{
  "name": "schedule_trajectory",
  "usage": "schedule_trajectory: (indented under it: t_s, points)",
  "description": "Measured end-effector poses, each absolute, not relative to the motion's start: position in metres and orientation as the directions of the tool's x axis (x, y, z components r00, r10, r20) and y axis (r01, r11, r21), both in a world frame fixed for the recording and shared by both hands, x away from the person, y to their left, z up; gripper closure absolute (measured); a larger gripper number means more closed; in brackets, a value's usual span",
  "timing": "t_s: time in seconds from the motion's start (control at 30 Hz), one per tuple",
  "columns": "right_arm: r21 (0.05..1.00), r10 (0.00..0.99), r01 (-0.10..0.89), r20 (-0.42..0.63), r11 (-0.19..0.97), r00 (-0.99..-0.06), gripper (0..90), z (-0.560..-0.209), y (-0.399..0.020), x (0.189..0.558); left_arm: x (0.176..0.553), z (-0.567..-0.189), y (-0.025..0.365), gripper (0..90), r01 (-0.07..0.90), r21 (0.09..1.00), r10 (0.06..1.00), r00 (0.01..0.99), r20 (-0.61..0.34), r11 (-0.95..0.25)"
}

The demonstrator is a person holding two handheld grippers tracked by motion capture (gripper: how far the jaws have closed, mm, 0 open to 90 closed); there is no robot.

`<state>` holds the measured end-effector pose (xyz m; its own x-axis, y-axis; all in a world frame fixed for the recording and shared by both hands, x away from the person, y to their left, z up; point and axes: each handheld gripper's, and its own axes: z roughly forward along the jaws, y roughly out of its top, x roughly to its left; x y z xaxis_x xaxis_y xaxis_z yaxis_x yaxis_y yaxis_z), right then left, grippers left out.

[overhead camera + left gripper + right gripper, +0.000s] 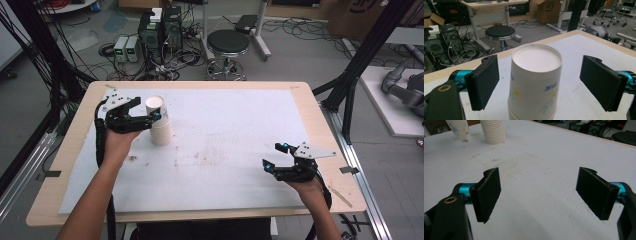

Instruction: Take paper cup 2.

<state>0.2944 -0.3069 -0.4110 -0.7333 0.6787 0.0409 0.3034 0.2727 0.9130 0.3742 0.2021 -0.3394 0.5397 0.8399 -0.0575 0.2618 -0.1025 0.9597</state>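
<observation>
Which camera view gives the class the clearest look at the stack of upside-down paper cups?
The left gripper view: the paper cups stand close and centred, with the flower print plain, between the open jaws of the left hand-held gripper. The high view shows the stack small, beside that gripper. The right gripper view shows ribbed rims far off.

The paper cup [535, 82] stood upside down, its flat white base facing up, seated on top of the stack of cups [161, 131] at the left of the white-covered bench [225, 150]. It was white with a faint print of yellow and blue flowers on its wall (a second rim peeped out just beneath it). Upright, barely tilted, it sat between the open jaws, touching neither pad.
</observation>
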Motion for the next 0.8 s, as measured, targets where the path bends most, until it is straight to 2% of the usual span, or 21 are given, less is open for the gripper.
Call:
schedule_trajectory:
  t_s: [0.2,0.37,0.5,0.8]
  points:
    - [0.913,0.677,0.306,0.045,0.271,-0.734,20.7,-0.411,-0.307,0.294,0.387,-0.342,0.194,17.1,0.278,0.953,0.837,0.544,-0.051,-0.123]
    - [0.914,0.679,0.305,0.044,0.270,-0.733,20.7,-0.411,-0.309,0.293,0.393,-0.345,0.193,24.6,0.279,0.952,0.834,0.549,-0.049,-0.128]
    - [0.913,0.678,0.304,0.043,0.272,-0.734,20.7,-0.411,-0.309,0.294,0.393,-0.345,0.193,33.9,0.264,0.955,0.827,0.561,-0.040,-0.133]
    - [0.913,0.678,0.306,0.045,0.270,-0.734,20.7,-0.411,-0.309,0.294,0.391,-0.339,0.192,34.4,0.237,0.961,0.822,0.570,-0.023,-0.138]
